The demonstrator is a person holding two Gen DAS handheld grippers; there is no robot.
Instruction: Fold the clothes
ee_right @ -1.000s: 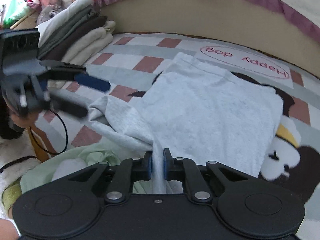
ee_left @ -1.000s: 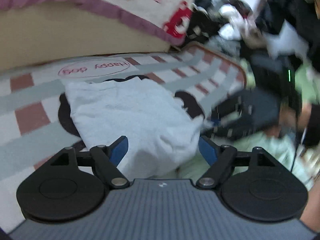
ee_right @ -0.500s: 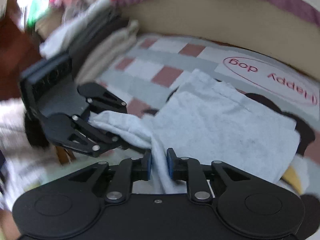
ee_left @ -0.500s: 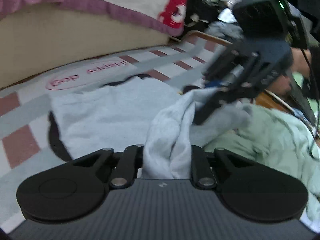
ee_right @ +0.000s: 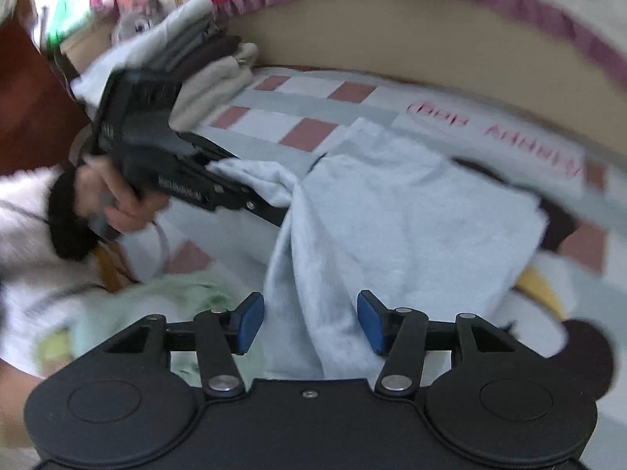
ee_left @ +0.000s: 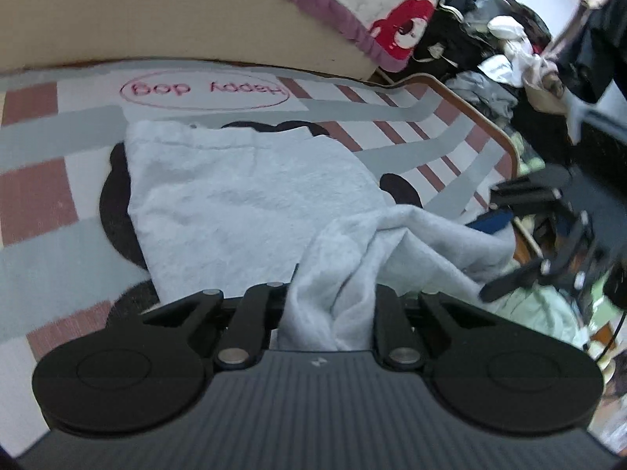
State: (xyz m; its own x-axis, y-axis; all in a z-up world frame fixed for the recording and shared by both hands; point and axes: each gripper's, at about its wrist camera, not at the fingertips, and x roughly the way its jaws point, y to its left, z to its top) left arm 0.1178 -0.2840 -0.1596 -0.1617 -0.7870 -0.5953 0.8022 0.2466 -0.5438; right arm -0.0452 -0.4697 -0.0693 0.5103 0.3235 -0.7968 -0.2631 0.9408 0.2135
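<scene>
Garment (ee_left: 250, 196) bunched in clamped L jaws; R jaws opening, cloth between, untouched

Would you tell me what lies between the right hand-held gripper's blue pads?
In the right wrist view, a fold of the light grey garment lies between the opening pads, untouched.

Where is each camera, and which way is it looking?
Left wrist view: sits on the left tongs, looking along them toward the bed; they are shut on the grey cloth; the right tongs show at the right.
Right wrist view: sits on the right tongs, looking down at the same grey cloth; their jaws are opening, with cloth between them; the left tongs and the hand holding them show at the left.
Both views share the cloth and the checked mat with pink writing.
</scene>
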